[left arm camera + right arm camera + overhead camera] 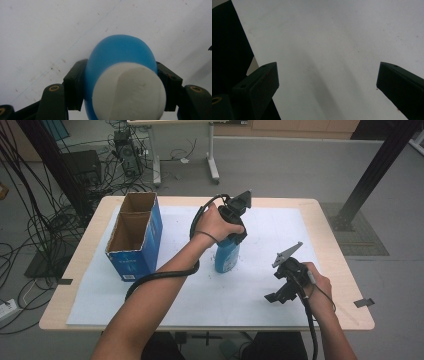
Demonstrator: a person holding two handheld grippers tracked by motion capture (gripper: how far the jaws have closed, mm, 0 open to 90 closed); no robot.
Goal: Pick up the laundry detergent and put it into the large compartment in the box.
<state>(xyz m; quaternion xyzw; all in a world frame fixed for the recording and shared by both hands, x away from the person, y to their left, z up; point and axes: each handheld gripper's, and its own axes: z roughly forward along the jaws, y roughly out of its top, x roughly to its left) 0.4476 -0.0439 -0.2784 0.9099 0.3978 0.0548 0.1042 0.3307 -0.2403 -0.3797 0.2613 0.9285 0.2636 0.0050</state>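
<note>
Standing upright near the middle of the white sheet [250, 295] on the table [340, 270] is a blue bottle [227, 255] with a white cap [130, 92], and that's the thing being handled here. The left gripper [235, 227] comes down on it from above, jaws clamped on the bottle's upper part, one pad on each side just below the cap; you can see that really clearly in the left gripper view. The bottle looks like it's sitting on the sheet, though I can't tell for sure if the base is touching.

Off to the bottle's left, near but apart, there's an open blue cardboard box [135, 237], standing up, empty as far as I can see inside.

The right gripper [280, 296] hangs over the sheet nearer the person, well clear of the bottle, jaws spread wide with nothing between them.
</note>
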